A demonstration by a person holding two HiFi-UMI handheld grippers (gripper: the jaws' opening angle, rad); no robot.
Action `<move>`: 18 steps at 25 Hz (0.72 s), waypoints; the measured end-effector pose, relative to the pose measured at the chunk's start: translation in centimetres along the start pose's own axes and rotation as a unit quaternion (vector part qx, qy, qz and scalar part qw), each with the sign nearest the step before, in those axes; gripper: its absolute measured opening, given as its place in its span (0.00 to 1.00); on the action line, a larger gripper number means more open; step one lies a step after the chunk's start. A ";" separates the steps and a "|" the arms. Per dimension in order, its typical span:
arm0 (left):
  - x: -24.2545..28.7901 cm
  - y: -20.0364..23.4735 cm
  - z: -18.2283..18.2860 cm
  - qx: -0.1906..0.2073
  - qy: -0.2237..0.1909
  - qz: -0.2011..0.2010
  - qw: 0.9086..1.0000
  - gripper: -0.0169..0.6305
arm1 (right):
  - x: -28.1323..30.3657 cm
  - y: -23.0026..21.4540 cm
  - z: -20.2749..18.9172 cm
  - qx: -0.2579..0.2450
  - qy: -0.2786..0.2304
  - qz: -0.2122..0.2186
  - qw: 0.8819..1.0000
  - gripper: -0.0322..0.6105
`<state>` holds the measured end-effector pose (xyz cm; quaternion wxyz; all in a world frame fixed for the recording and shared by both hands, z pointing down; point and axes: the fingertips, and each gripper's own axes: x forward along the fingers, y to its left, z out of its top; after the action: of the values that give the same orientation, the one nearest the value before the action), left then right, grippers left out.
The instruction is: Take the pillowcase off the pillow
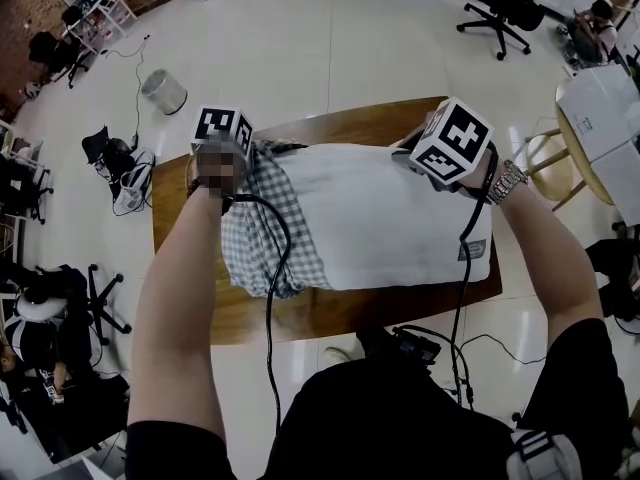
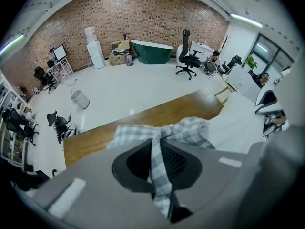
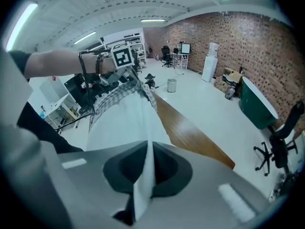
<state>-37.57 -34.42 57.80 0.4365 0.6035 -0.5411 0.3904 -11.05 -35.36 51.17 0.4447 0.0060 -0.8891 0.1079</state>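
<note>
A white pillow (image 1: 390,218) lies across the wooden table (image 1: 330,313). Its grey-and-white checked pillowcase (image 1: 262,233) is bunched over the pillow's left end. My left gripper (image 1: 238,154) is at the far left corner, shut on a pinched fold of the checked pillowcase (image 2: 157,130), which runs down between the jaws of the left gripper (image 2: 162,175). My right gripper (image 1: 428,156) is at the far right corner, shut on a fold of the white pillow (image 3: 124,123) that passes between the jaws of the right gripper (image 3: 143,175). The right gripper view looks along the pillow to the pillowcase (image 3: 116,92).
A round bin (image 1: 163,90) stands on the floor beyond the table's left. A wooden stool (image 1: 545,153) is by the table's right end, with office chairs (image 1: 500,3) further back. Black cables (image 1: 275,298) hang from both grippers over the near table edge.
</note>
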 end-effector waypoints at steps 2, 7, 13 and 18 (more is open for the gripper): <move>-0.4 1.0 -0.3 -0.007 -0.003 0.006 1.000 0.06 | -0.3 -0.2 -0.2 0.004 -0.001 -0.005 1.000 0.07; -1.4 3.1 -1.3 -0.022 -0.010 0.016 1.000 0.06 | -0.6 -0.7 -0.5 0.013 0.000 -0.015 1.000 0.07; -1.3 5.2 -2.9 -0.048 -0.012 0.018 0.999 0.06 | 0.2 -1.8 -1.6 0.026 0.003 -0.024 0.999 0.07; -1.1 6.3 -3.7 -0.055 -0.013 0.014 0.998 0.06 | 0.8 -2.7 -1.8 0.035 0.009 -0.031 0.999 0.07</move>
<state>-43.97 -30.76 58.59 0.4565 0.5762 -0.5757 0.3579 -9.81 -37.57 53.39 0.4557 0.0479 -0.8799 0.1257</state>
